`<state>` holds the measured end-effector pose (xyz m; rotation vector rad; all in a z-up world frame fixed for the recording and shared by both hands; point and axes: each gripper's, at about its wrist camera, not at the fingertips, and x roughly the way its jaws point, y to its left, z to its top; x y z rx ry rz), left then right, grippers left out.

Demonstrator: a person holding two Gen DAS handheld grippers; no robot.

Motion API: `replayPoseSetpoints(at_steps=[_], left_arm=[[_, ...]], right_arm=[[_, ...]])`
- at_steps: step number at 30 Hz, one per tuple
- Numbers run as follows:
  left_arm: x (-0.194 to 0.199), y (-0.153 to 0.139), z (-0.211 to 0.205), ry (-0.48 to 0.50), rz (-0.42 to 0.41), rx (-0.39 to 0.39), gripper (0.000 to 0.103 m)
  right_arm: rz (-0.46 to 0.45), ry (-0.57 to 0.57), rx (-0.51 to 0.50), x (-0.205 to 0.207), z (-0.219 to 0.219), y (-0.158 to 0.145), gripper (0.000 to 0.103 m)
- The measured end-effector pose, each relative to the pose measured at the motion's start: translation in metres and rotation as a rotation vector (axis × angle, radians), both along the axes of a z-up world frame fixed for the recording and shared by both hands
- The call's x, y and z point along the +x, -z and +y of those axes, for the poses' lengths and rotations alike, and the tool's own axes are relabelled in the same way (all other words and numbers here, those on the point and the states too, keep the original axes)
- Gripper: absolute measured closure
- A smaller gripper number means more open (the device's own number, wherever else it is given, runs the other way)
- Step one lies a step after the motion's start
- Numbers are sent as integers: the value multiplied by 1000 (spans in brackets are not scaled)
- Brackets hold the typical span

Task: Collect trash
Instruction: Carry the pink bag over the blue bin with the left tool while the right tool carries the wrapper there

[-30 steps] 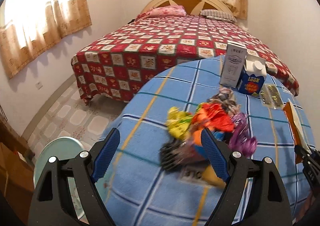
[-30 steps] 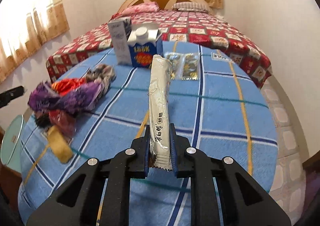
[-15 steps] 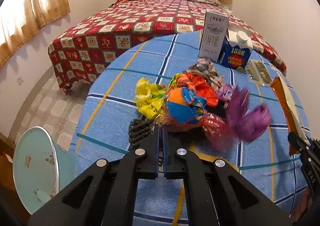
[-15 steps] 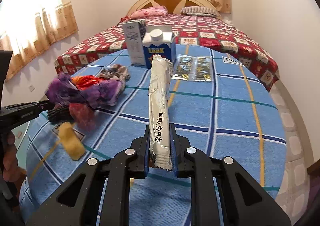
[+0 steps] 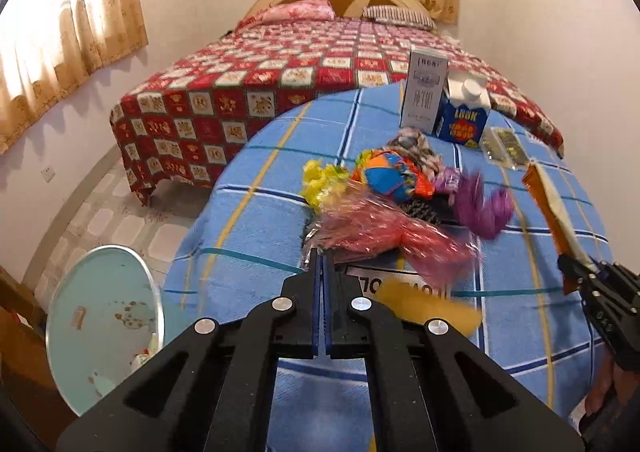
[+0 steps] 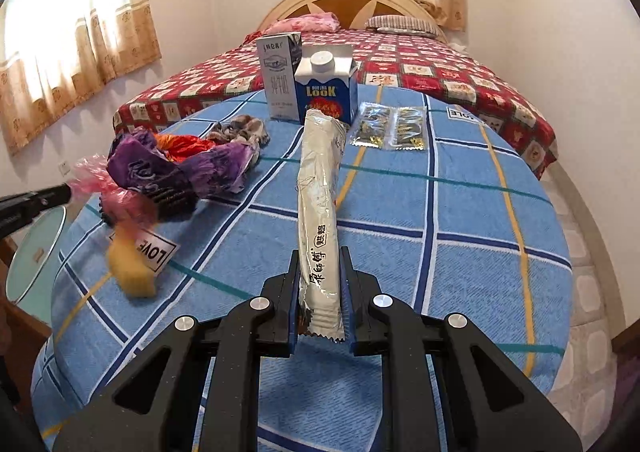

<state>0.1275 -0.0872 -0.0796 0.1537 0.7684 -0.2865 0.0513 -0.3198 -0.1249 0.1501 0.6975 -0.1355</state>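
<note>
My left gripper (image 5: pixel 322 256) is shut on the edge of a pink cellophane wrapper (image 5: pixel 380 228), which trails from its tips over the near side of a pile of bright wrappers (image 5: pixel 392 176). A blurred yellow piece (image 5: pixel 428 310) hangs below the wrapper. The right wrist view shows that gripper (image 6: pixel 64 192) at the left, with the pink wrapper (image 6: pixel 92 176) and the yellow piece (image 6: pixel 130 270) beside the pile (image 6: pixel 180 168). My right gripper (image 6: pixel 322 264) is shut on a long white snack wrapper (image 6: pixel 320 188) that sticks out forward over the table.
The round table has a blue checked cloth (image 6: pixel 460 212). At its far side stand a grey-white carton (image 6: pixel 280 80) and a blue milk carton (image 6: pixel 326 92), with foil sachets (image 6: pixel 388 128) beside them. A pale green bin lid (image 5: pixel 104 324) is at the lower left. A bed (image 5: pixel 280 84) lies beyond.
The left gripper has shut on the pink wrapper and drawn back with it, and the yellow piece now swings beneath. The right gripper still holds the white wrapper and has barely shifted.
</note>
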Motion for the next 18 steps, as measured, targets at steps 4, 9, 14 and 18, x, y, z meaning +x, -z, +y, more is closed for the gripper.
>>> replayPoseSetpoints(at_steps=[4, 9, 14, 18], left_arm=[[-11, -20, 9, -22, -54, -12, 103], [-19, -36, 24, -51, -102, -6, 103], [-21, -38, 47, -100, -125, 27, 103], [-19, -33, 75, -157, -117, 60, 103]], right_arm=[[-27, -13, -3, -1, 7, -9, 85], [-75, -57, -7, -3, 24, -28, 85], [-93, -123, -16, 5, 51, -40, 85], [-102, -196, -31, 17, 85, -44, 85]])
